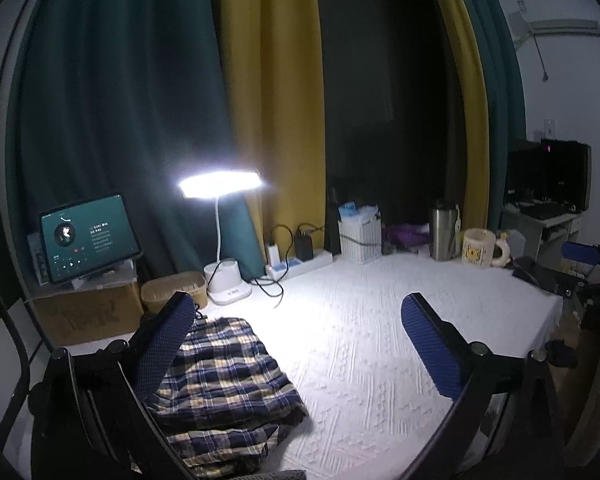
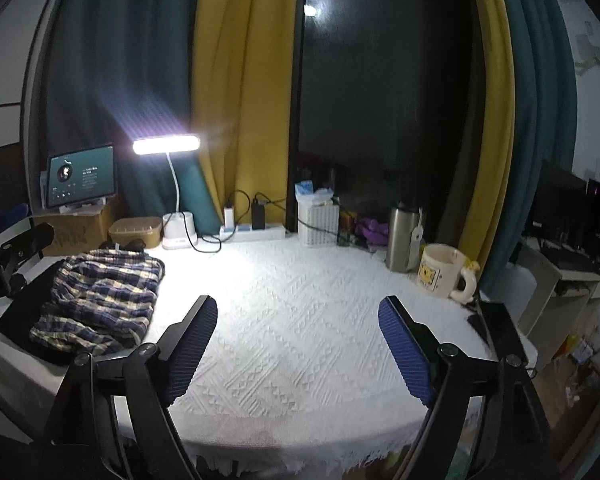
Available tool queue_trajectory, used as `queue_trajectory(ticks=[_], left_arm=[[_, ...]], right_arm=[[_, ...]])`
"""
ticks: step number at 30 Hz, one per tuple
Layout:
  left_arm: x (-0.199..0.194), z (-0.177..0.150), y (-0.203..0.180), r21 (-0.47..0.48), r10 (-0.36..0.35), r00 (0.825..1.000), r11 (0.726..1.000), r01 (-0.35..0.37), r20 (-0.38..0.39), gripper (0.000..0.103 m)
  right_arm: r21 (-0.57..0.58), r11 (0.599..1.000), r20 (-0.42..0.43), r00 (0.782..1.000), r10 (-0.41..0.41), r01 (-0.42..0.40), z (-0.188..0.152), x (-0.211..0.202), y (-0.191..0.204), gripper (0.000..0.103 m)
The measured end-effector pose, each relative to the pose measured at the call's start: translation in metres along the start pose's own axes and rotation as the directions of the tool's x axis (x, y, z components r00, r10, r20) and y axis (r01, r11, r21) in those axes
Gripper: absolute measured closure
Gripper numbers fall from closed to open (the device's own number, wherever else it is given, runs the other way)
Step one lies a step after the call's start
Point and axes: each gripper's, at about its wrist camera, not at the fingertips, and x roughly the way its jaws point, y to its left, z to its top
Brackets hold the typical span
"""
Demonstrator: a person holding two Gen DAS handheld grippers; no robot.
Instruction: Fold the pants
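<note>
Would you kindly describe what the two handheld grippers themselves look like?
Both the left gripper and the right gripper look alike: black angular linkage frames with round pivot bolts, carrying two flat, elongated fingers faced with blue ribbed pads. No cables, sleeves or readable markings show.

Lit desk lamp; teal-yellow curtains

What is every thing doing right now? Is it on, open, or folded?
Plaid pants: folded, lying on the table's left side.
Desk lamp: on.
Tablet: screen lit.
Mug: upright.
Left gripper: open, empty.
Right gripper: open, empty.
</note>
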Motion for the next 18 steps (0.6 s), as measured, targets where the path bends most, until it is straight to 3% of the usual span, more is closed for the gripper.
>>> queue_trajectory(ticks=[18], left_arm=[[-0.038, 0.017, 0.023, -0.067, 0.025, 0.992, 0.998, -0.017, 0.125, 0.001]], right_arm=[[0.024, 1.000, 0.137, 0.990, -0.017, 0.014, 0.039, -0.052, 0.012, 0.006]])
